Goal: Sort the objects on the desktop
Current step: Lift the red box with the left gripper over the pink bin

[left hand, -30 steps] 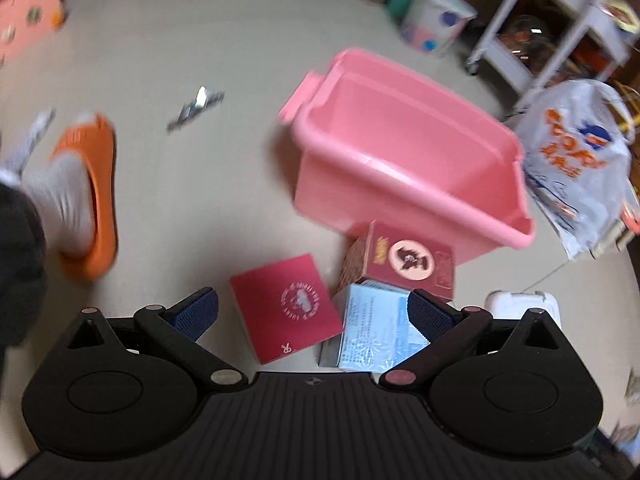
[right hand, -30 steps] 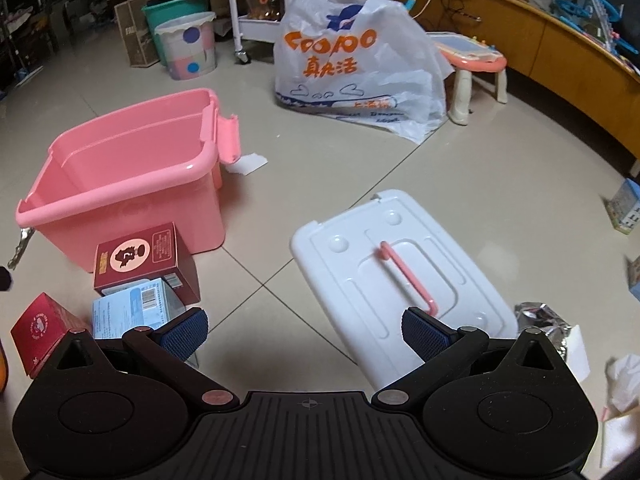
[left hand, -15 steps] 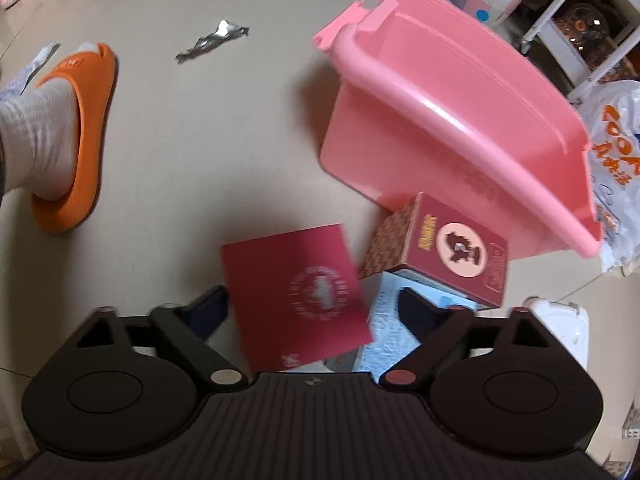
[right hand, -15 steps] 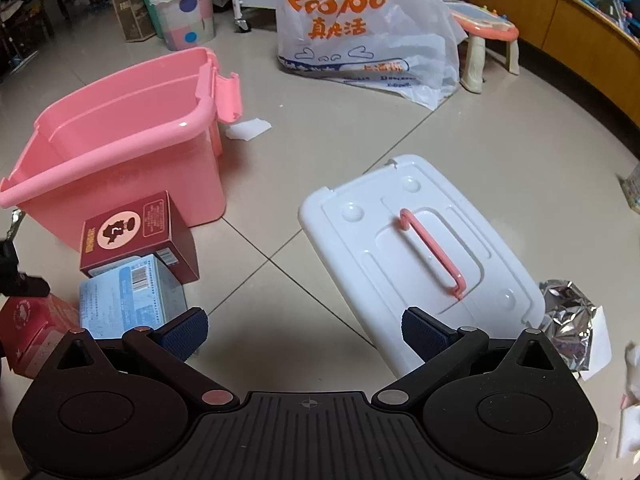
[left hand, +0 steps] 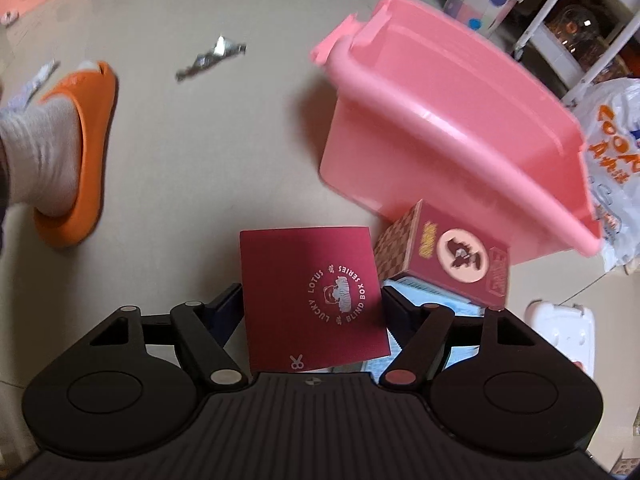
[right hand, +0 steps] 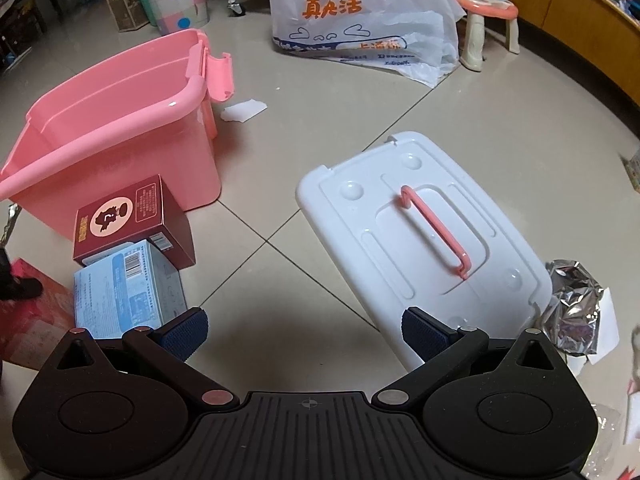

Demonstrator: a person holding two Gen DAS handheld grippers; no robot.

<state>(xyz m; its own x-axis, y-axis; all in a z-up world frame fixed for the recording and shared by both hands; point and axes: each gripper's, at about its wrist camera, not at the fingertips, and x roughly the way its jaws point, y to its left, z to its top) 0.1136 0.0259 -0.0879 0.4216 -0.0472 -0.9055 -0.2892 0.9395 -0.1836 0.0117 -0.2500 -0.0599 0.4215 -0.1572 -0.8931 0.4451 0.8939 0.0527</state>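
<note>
My left gripper (left hand: 310, 304) is shut on a red blind box (left hand: 312, 296), which fills the gap between its fingers and is held a little above the floor. Beyond it lie a dark red box (left hand: 452, 256) with a round figure label and a light blue box (left hand: 436, 300) under its edge, both against the pink bin (left hand: 460, 140). In the right wrist view the pink bin (right hand: 112, 140), dark red box (right hand: 128, 220), light blue box (right hand: 128, 284) and red blind box (right hand: 32, 320) sit at left. My right gripper (right hand: 304, 328) is open and empty over bare floor.
A white lid (right hand: 420, 240) with a pink handle lies on the floor at right, crumpled foil (right hand: 572, 308) beside it. A white shopping bag (right hand: 360, 16) and a small stool (right hand: 480, 20) stand behind. A foot in an orange slipper (left hand: 76, 152) is at left.
My left gripper came down over the red blind box, closed on it and raised it slightly. My right gripper drifted slightly and stayed open.
</note>
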